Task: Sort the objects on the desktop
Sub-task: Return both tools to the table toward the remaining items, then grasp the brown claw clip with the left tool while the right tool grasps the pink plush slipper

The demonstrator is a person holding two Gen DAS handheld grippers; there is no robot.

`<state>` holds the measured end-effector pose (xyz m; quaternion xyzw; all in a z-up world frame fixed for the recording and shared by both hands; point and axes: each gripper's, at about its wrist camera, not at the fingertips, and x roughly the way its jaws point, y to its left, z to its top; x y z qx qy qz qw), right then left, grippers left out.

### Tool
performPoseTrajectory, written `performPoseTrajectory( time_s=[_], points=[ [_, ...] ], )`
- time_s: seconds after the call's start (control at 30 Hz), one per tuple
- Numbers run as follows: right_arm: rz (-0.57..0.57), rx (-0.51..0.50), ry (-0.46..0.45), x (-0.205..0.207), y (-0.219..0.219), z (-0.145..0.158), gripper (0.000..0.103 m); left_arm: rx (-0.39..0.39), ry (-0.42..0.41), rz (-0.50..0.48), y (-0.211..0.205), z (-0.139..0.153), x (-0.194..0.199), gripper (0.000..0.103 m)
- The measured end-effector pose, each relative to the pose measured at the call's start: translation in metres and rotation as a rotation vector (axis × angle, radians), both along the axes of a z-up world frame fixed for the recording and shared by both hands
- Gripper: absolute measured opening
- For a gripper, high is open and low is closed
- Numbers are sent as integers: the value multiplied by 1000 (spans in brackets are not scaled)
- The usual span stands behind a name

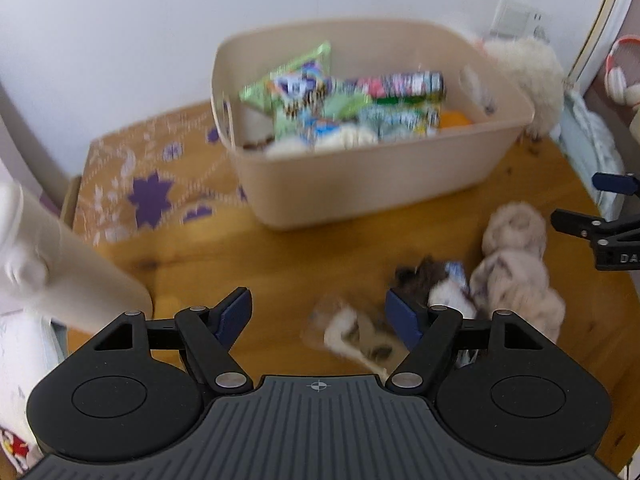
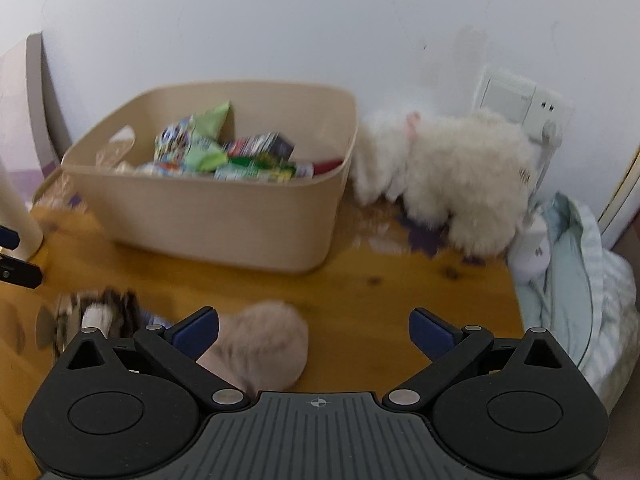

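Note:
A beige plastic bin [image 1: 360, 184] [image 2: 208, 216] stands on the wooden table, holding several snack packets and small boxes. My left gripper [image 1: 318, 314] is open and empty, just above a small white and brown furry item [image 1: 352, 336]. A dark furry item with a small packet [image 1: 432, 280] and a pink-beige fluffy bundle [image 1: 516, 264] lie to its right. My right gripper [image 2: 314, 334] is open and empty; the pink-beige bundle [image 2: 264, 340] lies by its left finger, and the dark furry item [image 2: 100, 312] is further left.
A white fluffy plush [image 2: 448, 176] sits behind the bin by a wall socket [image 2: 520, 100]. Light blue cloth [image 2: 576, 280] lies at the table's right edge. A cream bottle [image 1: 64, 256] stands at left on the table. A patterned mat [image 1: 152, 184] lies left of the bin.

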<state>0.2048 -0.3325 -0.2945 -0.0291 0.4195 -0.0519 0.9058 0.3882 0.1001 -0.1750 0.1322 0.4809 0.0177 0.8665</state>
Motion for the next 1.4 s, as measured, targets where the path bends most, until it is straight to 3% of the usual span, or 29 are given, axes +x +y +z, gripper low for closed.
performPoseTrajectory(
  time_s=[0.2,0.37,0.67,0.8,0.93,1.3,1.4],
  points=[
    [40,5,43,-8,23,-14,103,41,40,89,6,-30,-6,75],
    [43,2,59,-11,35,-21,103,-11,60,132,9,-41,-10,75],
    [-3,44,55,-16,24,-22,103,-115,-2,189,11,-25,-26,75],
    [7,60,35,-19,24,-18,103,-135,-38,170,2,-16,-35,75],
    [18,67,36,-20,24,-18,103,-161,-20,134,-12,-20,-33,75],
    [-12,96,53,-26,18,-29,103,-87,25,159,-36,-52,-9,79],
    [-12,99,55,-28,17,-30,103,-19,61,204,-32,-58,-5,80]
  ],
)
